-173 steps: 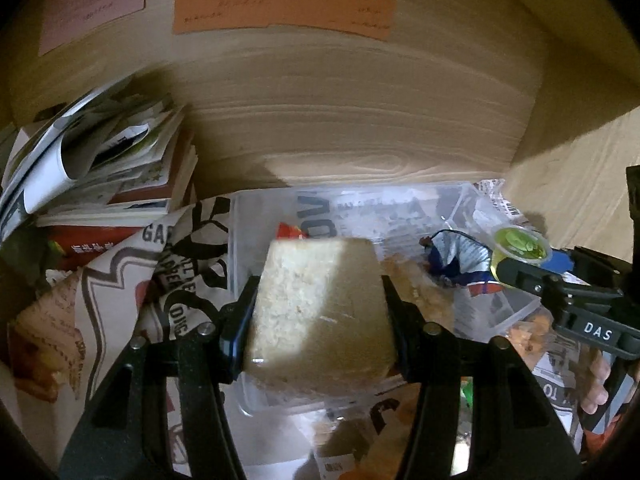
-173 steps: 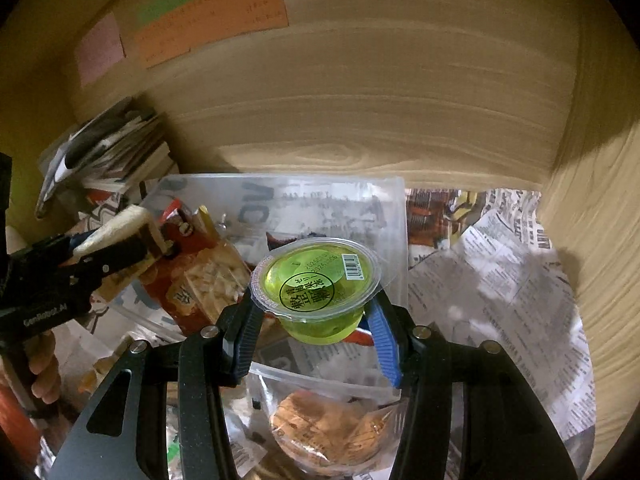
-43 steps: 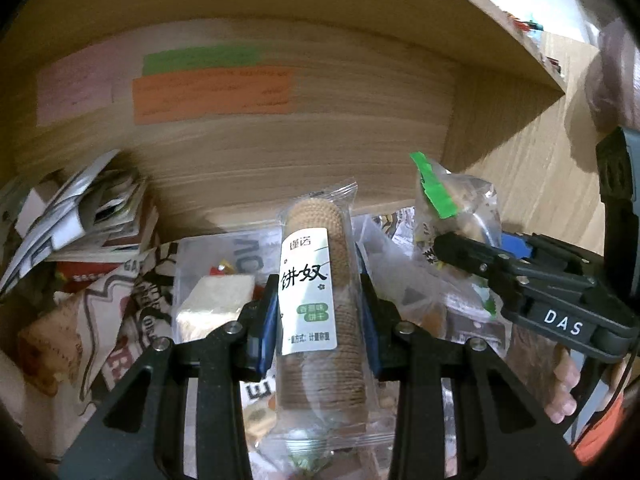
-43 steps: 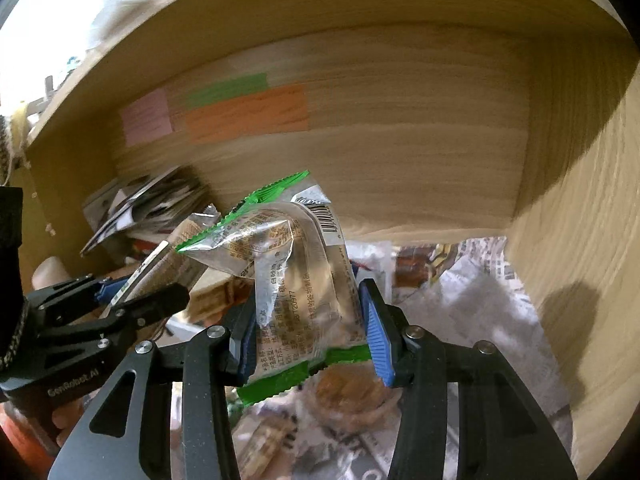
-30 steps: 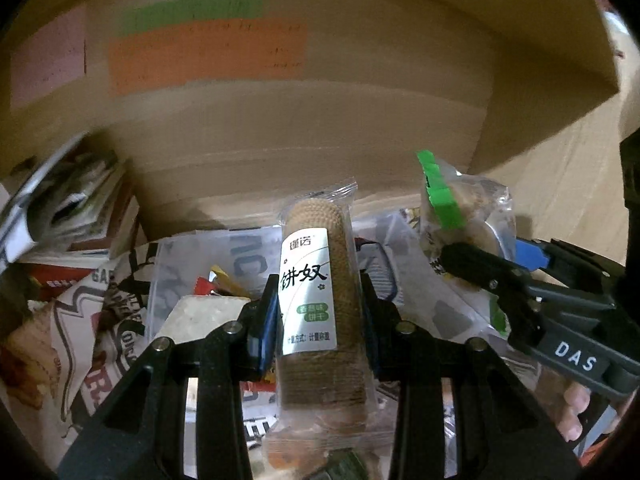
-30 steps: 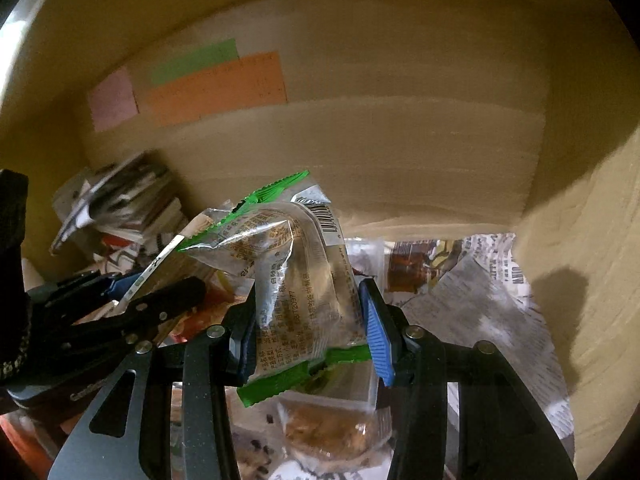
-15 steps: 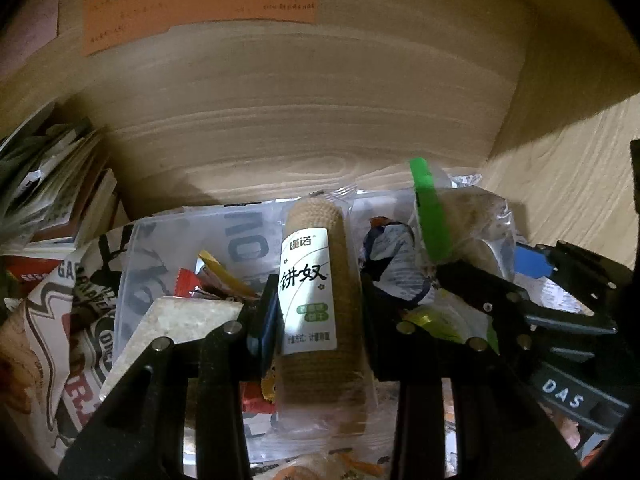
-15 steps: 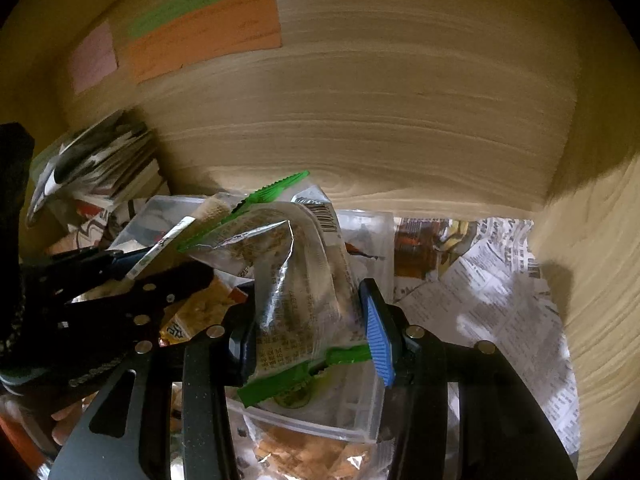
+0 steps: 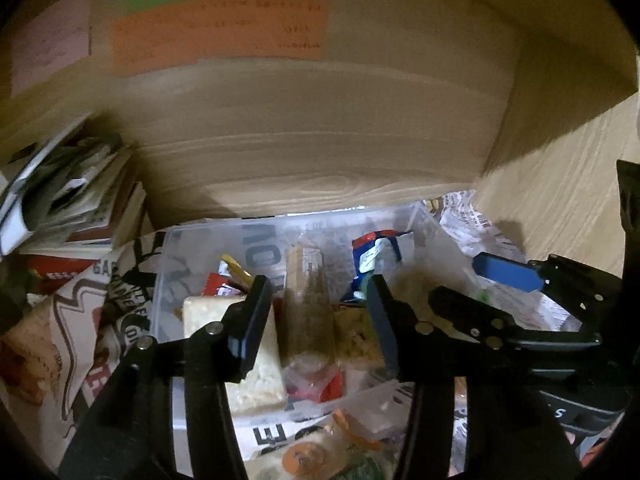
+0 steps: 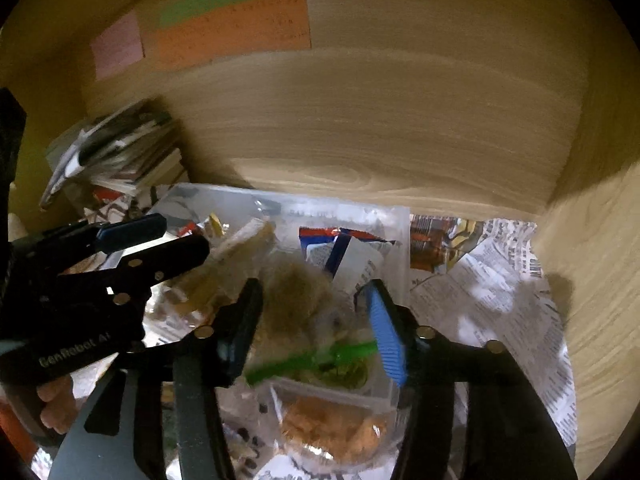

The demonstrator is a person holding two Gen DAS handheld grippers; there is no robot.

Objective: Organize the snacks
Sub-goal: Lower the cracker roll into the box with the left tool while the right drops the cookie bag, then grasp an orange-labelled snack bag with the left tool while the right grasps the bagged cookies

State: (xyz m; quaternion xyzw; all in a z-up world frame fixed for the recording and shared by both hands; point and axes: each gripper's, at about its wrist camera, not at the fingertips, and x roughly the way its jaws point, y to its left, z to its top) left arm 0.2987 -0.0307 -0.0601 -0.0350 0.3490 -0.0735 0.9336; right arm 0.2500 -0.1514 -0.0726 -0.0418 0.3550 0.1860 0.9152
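Bare newspaper (image 10: 492, 300) lies open at right of the bin (image 9: 192, 236), up to the wooden side wall; a paper stack (image 9: 72, 200) crowds the left. Left gripper (image 9: 316, 320) has just been opening, spread, biscuit roll (image 9: 308, 312) loose between its fingers inside the bin. Right gripper (image 10: 316, 328), likewise opening, straddles the blurred green-edged packet (image 10: 304, 320) over the bin. Only the right view shows a hand (image 10: 56, 404) at lower left.

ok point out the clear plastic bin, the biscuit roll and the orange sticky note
clear plastic bin (image 9: 280, 224): left wrist view, on its far rim.
biscuit roll (image 9: 310, 304): left wrist view, mid-length on the wrapper, standing in the bin.
orange sticky note (image 10: 232, 30): right wrist view, centre of the paper on the wooden back wall.
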